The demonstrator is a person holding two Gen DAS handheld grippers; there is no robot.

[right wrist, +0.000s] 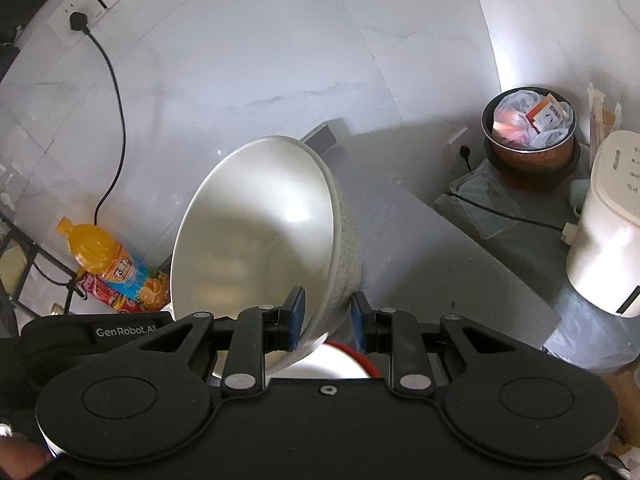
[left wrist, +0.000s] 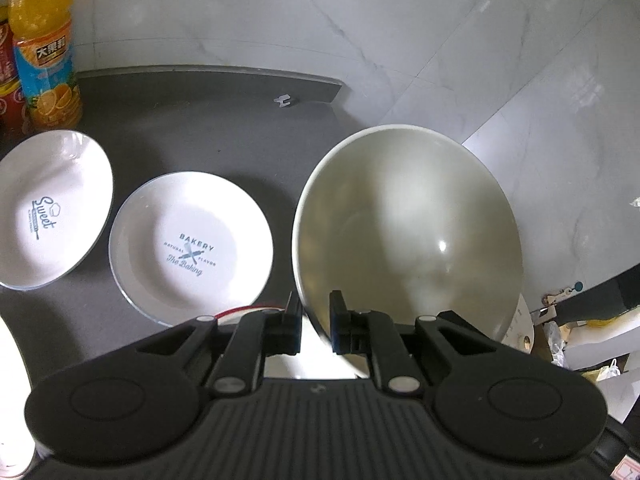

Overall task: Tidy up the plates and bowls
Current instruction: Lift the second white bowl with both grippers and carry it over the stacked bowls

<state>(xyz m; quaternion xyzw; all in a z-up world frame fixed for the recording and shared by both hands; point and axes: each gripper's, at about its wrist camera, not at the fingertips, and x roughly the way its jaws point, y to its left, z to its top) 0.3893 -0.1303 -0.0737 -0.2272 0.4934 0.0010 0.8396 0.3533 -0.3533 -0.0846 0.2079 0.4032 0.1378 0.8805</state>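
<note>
Left tool point(left wrist: 315, 322) and right tool point(right wrist: 327, 326), each astride one bowl point(left wrist: 408, 232) rim.

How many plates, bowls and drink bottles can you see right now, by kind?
Plates: 2, the Sweet plate and the Bakery plate.
Bowls: 2, one in the left gripper, bowl; one in the right gripper, bowl.
Bottles: 2, orange bottle, red bottle.
Total: 6.
</note>
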